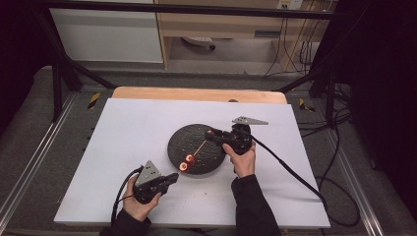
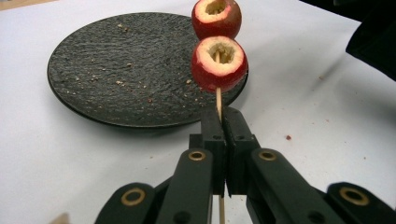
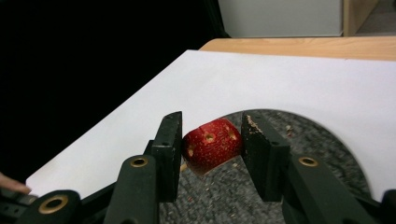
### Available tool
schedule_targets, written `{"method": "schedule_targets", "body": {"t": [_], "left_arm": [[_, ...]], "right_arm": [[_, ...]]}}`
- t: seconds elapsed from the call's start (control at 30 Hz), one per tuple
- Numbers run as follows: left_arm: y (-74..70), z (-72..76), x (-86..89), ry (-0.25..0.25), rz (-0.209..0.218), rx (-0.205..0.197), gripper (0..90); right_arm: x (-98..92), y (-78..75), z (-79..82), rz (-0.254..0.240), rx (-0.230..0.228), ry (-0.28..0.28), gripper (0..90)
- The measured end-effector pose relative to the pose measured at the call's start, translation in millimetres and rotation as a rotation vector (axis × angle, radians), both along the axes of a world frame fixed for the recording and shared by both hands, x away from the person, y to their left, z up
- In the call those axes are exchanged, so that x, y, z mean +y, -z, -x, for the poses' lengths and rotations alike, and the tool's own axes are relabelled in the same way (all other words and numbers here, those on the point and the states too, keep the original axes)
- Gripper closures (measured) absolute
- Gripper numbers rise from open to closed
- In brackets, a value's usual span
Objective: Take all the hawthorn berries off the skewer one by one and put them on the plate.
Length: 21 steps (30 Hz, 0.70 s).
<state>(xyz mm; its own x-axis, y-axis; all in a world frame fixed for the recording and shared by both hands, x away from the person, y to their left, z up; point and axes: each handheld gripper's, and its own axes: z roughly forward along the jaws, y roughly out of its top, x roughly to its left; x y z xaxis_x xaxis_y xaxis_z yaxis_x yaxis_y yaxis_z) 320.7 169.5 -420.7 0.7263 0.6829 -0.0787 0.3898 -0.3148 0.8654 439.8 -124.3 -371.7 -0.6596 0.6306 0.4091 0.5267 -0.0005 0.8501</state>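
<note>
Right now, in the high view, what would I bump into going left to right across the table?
Left black gripper → two red hollowed fruits on a thin wooden skewer → round dark stone plate → red fruit piece → right black gripper.

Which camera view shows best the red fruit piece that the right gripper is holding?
The right gripper view: the fruit piece sits large between the right gripper's jaws, its holes visible. In the high view it is a small red spot over the plate.
</note>
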Motion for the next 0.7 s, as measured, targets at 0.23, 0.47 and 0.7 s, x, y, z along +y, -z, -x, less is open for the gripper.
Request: {"method": "schedule_targets", "body": {"t": [0.23,0.47,0.7], "left_arm": [[0.2,-0.8,3.0,-0.005,0.000,0.006,88.3],[-0.6,-1.7,7.3,-0.017,0.004,0.010,88.3],[-1.5,-3.1,10.9,-0.029,0.010,0.012,88.3]], "right_arm": [[-11.3,-9.4,-13.0,0.012,-0.009,0.046,60.8],[-12.3,-5.3,-19.9,0.043,0.004,0.064,60.7],[1.4,16.3,-23.1,0.086,0.035,0.044,60.7]]}}
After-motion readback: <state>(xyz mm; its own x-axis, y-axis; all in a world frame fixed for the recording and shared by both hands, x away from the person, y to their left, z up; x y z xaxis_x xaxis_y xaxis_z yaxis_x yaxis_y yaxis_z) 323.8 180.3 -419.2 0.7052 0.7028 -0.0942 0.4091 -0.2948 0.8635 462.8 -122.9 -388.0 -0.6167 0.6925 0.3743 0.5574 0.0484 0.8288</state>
